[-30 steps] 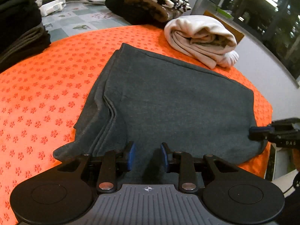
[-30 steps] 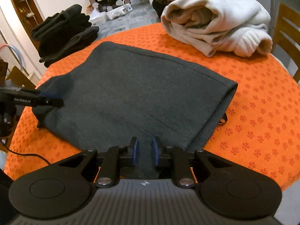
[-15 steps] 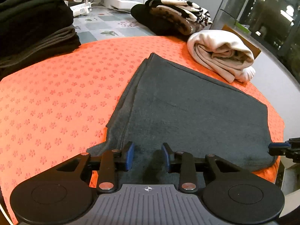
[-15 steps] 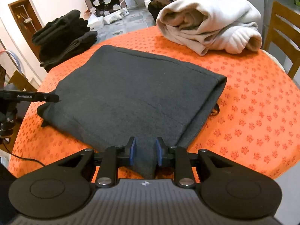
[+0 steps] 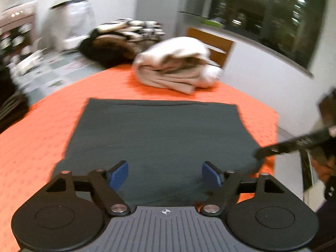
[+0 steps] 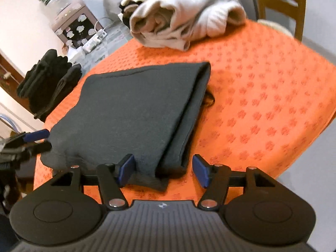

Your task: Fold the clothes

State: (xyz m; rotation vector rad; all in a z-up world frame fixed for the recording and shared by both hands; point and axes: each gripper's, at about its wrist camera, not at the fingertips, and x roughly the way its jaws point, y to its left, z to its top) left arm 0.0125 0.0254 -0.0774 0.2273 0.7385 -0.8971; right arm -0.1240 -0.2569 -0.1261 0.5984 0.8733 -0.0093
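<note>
the near edge of the grey garment (image 5: pixel 159 138) has been let go since earlier; both hand-held grippers, left (image 5: pixel 165 173) and right (image 6: pixel 161 168), are opening, nothing pinched; folded on the orange surface (image 6: pixel 262 96), its layers could be dragged askew by a pad

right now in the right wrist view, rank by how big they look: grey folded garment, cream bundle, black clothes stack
1. grey folded garment, though it lies nearest the camera
2. cream bundle
3. black clothes stack, farther off, so its true size is unsure
</note>
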